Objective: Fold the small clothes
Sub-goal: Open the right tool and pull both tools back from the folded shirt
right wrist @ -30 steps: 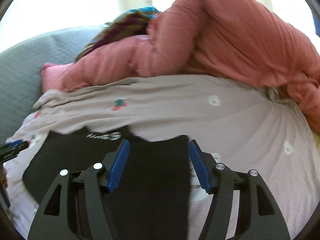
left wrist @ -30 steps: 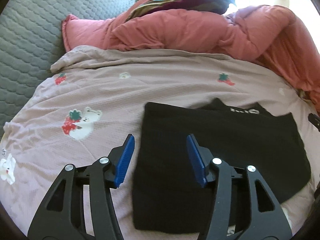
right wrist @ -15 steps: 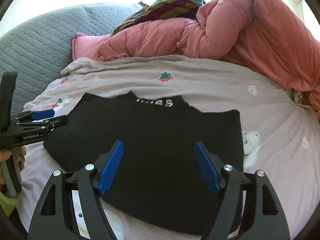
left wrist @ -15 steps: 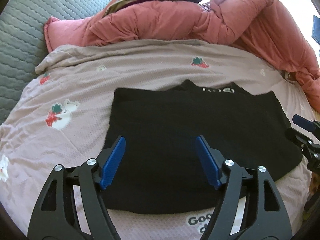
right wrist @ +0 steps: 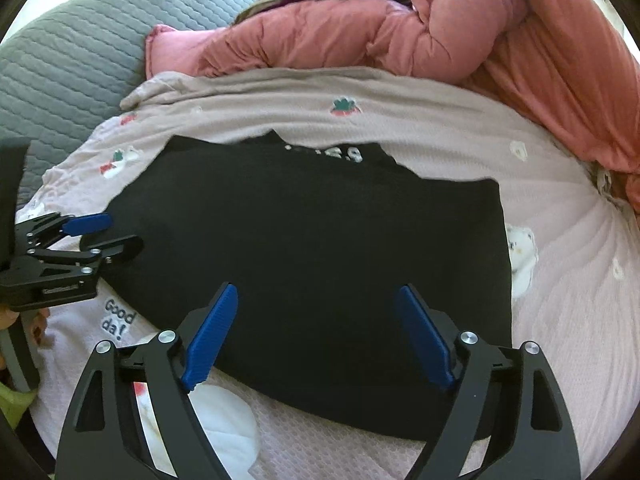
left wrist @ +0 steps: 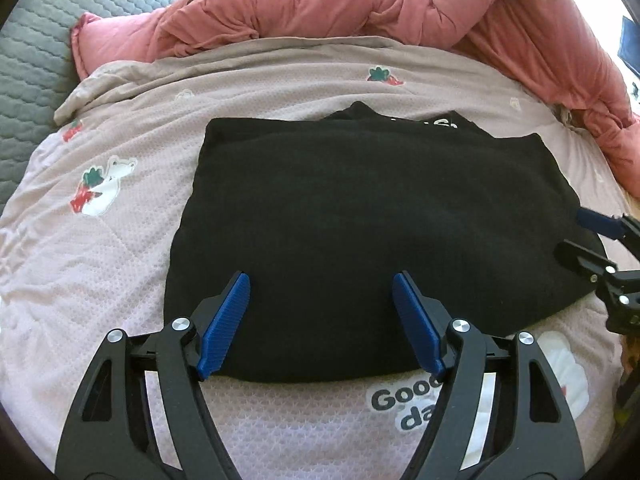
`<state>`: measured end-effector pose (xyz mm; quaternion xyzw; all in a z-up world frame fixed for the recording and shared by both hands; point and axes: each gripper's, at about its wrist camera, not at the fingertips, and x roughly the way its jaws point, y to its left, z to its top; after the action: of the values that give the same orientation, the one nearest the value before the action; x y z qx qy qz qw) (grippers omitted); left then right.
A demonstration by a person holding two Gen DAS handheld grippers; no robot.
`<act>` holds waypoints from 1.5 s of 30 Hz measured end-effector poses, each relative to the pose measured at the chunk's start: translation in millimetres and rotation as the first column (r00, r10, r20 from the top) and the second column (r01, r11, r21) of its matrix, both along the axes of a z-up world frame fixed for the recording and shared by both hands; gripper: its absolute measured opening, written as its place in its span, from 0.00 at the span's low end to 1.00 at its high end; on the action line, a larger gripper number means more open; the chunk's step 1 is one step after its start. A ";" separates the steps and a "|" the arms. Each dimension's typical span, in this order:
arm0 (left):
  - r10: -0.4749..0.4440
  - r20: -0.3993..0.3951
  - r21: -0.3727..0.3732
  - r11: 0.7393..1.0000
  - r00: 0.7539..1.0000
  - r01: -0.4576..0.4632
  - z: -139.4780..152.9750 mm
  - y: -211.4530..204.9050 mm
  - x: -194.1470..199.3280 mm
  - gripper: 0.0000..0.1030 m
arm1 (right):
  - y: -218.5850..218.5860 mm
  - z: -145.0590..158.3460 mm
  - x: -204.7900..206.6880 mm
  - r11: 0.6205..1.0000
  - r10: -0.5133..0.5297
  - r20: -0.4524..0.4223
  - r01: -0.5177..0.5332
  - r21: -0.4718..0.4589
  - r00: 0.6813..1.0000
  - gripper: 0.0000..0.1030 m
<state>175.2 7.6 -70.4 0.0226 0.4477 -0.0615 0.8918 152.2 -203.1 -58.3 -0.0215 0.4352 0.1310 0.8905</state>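
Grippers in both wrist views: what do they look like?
Both are alike. The left gripper and right gripper have black skeletal frames with triangular cut-outs and silver round pivot screws. The jaws carry ribbed blue pads. Seen from the right wrist, the left gripper's body bears small white lettering, too small to read. No cables show.

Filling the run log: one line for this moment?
left gripper: open | right gripper: open | folded black fabric garment: flat on bed, unheld

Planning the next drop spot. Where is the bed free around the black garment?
Free: pink blanket left of the black garment, and the strip between it and the salmon duvet. Also right of it in the right wrist view. Crowded: near edge, under the open left gripper and right gripper.
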 end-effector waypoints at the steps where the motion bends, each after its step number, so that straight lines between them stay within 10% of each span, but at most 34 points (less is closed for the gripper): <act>1: 0.001 -0.002 -0.004 1.000 1.000 -0.001 -0.7 0.8 -0.6 0.64 | -1.6 -4.6 0.9 1.000 -0.010 -0.023 0.010 -0.011 1.000 0.79; 27: -0.001 -0.011 -0.022 1.000 1.000 0.000 1.2 15.6 -24.9 0.65 | -20.0 -17.4 -22.9 0.998 -0.053 -0.100 0.048 -0.046 0.994 0.87; 45: 0.044 0.027 -0.029 0.999 0.999 -0.043 25.7 36.1 -40.4 0.86 | 14.6 4.0 -37.3 0.996 0.021 -0.050 -0.025 -0.084 0.999 0.94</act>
<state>134.8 43.8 -44.7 0.0010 0.4348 -0.0481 0.8993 114.9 -188.5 -54.3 -0.0607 0.4618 0.1233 0.8763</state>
